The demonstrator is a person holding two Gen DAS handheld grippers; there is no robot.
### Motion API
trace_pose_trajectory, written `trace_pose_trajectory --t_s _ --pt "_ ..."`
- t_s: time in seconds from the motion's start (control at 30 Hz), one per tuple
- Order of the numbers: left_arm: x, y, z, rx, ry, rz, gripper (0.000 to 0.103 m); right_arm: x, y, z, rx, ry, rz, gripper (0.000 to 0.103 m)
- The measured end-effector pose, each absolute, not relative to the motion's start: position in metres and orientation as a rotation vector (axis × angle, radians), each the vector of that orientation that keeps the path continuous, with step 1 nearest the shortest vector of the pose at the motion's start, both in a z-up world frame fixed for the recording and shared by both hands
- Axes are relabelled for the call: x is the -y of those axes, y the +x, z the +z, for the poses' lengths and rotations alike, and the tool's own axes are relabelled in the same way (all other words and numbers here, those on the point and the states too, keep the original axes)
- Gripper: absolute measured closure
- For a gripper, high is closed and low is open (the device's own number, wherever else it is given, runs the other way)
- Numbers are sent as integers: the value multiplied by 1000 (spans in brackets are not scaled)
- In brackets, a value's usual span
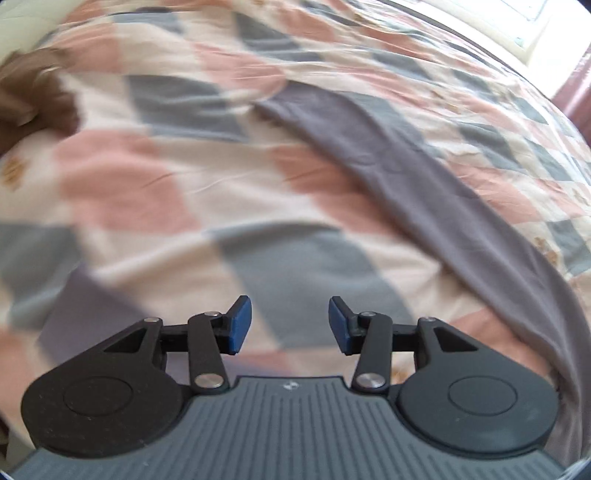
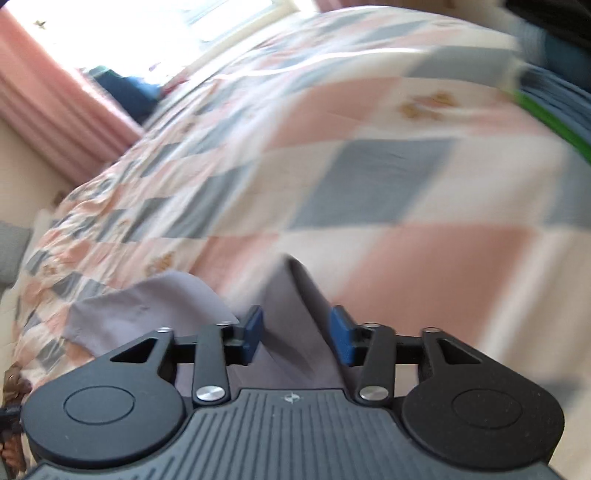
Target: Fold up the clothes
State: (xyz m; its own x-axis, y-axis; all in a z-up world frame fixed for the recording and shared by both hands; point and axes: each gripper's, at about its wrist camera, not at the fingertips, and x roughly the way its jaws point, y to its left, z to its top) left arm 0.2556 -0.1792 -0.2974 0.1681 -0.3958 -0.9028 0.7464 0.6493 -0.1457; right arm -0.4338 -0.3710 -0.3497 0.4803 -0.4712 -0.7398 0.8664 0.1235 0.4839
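On a bed covered by a checked quilt [image 1: 155,192] of pink, grey and cream squares, a grey-purple garment [image 1: 406,173] lies stretched out as a long band, running from the middle of the bed toward the near right edge in the left wrist view. The left claw [image 1: 290,325] hangs over the quilt just left of that band, its blue pads [image 1: 240,325] standing apart with only bedding showing between them; nothing is gripped. A brown, blurred shape [image 1: 33,99] sits at the far left of the bed, too smeared to identify. In the right wrist view the same garment [image 2: 291,332] rises in a raised fold straight between the pads [image 2: 341,338] of the right claw [image 2: 295,338], with another flap of it spread to the left on the quilt [image 2: 369,184]. The right claw's jaws stand partly apart around that fold; whether the pads press on the cloth cannot be told through the blur. Pink curtains [image 2: 48,103] hang by a bright window [image 2: 155,26] beyond the bed, and blue-striped cloth with a green edge [image 2: 554,107] lies at the far right.
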Motion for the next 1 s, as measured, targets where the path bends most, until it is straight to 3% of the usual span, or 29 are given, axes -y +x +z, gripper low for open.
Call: trace_pose_trajectory --t_s 0.23,0.27,0.3,0.5,0.53,0.57,0.6,0.63,0.67,0.7,0.73,0.87,1.0 --pt "223 323 -325 -1278 167 -813 61 418 -404 -387 -593 1077 -1024 61" --pt "228 335 -326 -1288 128 -805 61 420 -403 -392 -581 1098 -1020 87" --pt "234 348 -327 -1287 82 -795 60 420 -402 -395 -562 1120 -1015 101" --pt "271 415 -351 -1281 -149 -702 49 414 -403 -397 -488 1178 -1129 101" --pt "278 423 -359 -1286 -165 -678 48 414 -404 -397 -474 1195 -1135 98" --pt "286 431 -367 -1291 -181 -654 48 413 -404 -397 -464 1208 -1142 86" --pt "293 437 -374 -1295 -193 -643 49 413 -402 -397 -458 1217 -1150 83" --pt "300 441 -380 -1295 -187 -634 59 413 -400 -397 -456 1219 -1158 81" --pt "306 443 -383 -1292 -167 -640 92 414 -397 -398 -469 1214 -1166 81" --pt "312 444 -385 -1287 -144 -650 103 416 -394 -399 -491 1208 -1176 84" --pt "313 442 -378 -1249 -122 -678 103 416 -392 -397 -502 1190 -1190 101" --pt "294 429 -324 -1032 -110 -871 103 412 -392 -379 -484 1075 -1263 101" --pt "262 433 -326 -1021 -12 -843 102 391 -432 -347 -272 1038 -1425 101"
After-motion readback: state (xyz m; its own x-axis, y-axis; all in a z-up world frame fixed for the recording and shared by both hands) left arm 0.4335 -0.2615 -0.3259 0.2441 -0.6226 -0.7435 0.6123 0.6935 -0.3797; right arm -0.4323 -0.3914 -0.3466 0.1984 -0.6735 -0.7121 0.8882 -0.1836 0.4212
